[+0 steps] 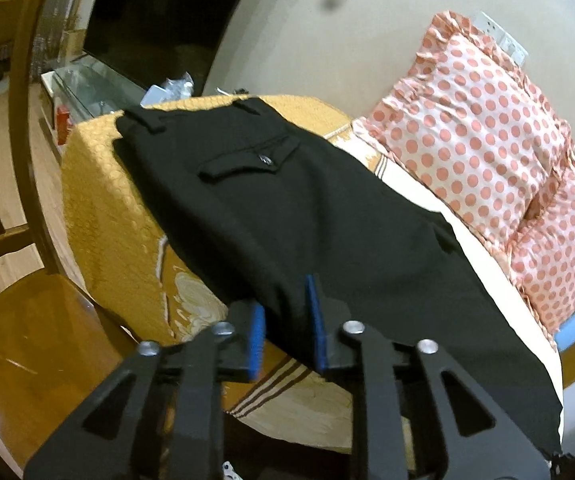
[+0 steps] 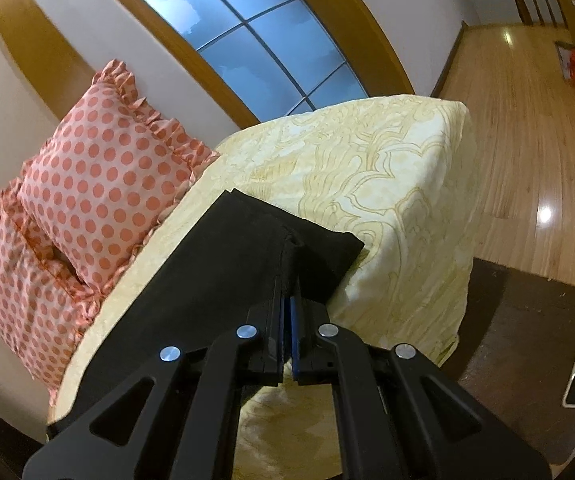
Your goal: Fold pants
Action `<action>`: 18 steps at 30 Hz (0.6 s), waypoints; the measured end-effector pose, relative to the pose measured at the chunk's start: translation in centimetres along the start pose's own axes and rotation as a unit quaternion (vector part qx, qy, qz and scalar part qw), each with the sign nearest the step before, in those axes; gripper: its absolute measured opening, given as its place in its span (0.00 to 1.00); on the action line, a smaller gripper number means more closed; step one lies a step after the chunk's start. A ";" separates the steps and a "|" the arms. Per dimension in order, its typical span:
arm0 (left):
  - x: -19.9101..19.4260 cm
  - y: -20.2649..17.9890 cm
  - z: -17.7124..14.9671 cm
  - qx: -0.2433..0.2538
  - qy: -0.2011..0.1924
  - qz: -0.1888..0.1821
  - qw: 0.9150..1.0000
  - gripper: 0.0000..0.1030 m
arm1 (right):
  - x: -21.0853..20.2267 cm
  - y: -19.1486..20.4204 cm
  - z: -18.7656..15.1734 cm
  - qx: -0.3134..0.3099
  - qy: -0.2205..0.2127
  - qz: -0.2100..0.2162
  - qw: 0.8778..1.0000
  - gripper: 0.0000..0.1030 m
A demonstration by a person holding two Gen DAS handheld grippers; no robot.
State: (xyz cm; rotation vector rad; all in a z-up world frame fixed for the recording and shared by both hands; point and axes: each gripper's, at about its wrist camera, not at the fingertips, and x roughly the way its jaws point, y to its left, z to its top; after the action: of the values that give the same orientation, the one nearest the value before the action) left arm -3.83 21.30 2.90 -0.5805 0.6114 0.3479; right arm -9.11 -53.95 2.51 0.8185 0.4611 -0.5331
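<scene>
Black pants (image 1: 287, 216) lie lengthwise on a bed with a yellow patterned cover (image 1: 107, 216). The waistband and a buttoned back pocket are at the far end in the left wrist view. My left gripper (image 1: 287, 316) is open, its blue pads either side of the pants' near edge, with cloth between them. In the right wrist view the leg end of the pants (image 2: 247, 264) lies on the yellow bed cover (image 2: 387, 200). My right gripper (image 2: 287, 312) is shut on the pants' leg edge.
Two pink polka-dot pillows (image 1: 487, 152) (image 2: 99, 184) lean against the wall at the bed's far side. A wooden chair (image 1: 3, 200) and a glass-topped cabinet (image 1: 87, 84) stand left of the bed. A window (image 2: 255, 40) and wooden floor (image 2: 527, 160) show in the right wrist view.
</scene>
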 end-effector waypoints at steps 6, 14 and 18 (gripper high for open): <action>-3.3 -1.3 1.2 0.036 -0.112 0.065 0.991 0.69 | -2.1 -1.6 2.0 0.012 -0.061 -0.030 0.998 0.50; 0.2 -6.9 0.6 0.135 -0.065 -0.007 0.989 0.82 | 0.5 -2.0 2.7 -0.014 -0.051 -0.022 0.998 0.49; 2.0 -9.0 -0.9 0.181 -0.037 -0.018 0.983 0.83 | 0.3 0.2 0.3 -0.084 -0.047 -0.011 0.995 0.50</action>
State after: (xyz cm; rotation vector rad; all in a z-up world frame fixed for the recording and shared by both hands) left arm 1.49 14.00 4.70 -0.2276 0.5748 0.2159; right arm -8.68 -54.23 2.61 0.6252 0.4223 -0.5427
